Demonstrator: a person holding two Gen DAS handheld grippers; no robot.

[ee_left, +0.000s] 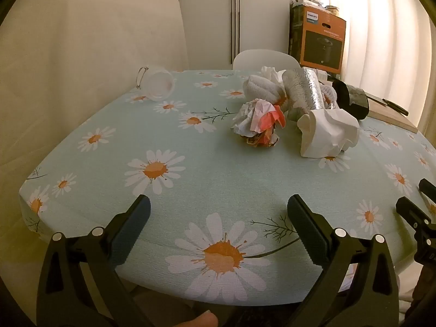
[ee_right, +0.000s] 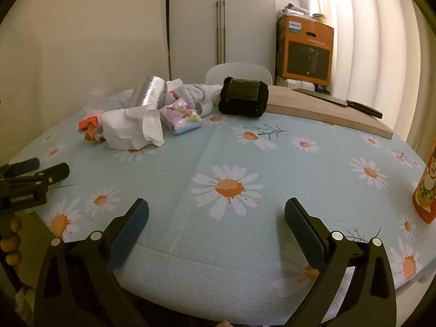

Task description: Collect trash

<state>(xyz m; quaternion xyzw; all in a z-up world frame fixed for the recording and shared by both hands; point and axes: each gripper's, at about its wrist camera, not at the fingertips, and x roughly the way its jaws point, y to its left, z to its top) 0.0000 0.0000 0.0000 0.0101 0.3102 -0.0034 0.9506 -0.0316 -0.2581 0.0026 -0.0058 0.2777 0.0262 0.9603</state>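
Note:
Trash lies piled at the far middle of the daisy tablecloth (ee_left: 218, 179): a crumpled white and red paper ball (ee_left: 259, 122), a crumpled white paper (ee_left: 327, 133), a silver foil roll (ee_left: 305, 90) and white tissues (ee_left: 264, 81). In the right wrist view the white paper (ee_right: 133, 130), foil roll (ee_right: 148, 91) and a pink printed wrapper (ee_right: 181, 117) lie at far left. My left gripper (ee_left: 218, 212) is open and empty over the near table edge. My right gripper (ee_right: 216, 212) is open and empty, beside it to the right.
A clear glass jar (ee_left: 156, 85) lies tipped at far left. A black roll (ee_right: 244, 99) sits by a wooden cutting board (ee_right: 327, 111) with a knife (ee_right: 340, 102). An orange can (ee_right: 426, 188) stands at right. A white chair (ee_left: 263, 58) and an orange box (ee_left: 323, 42) are behind.

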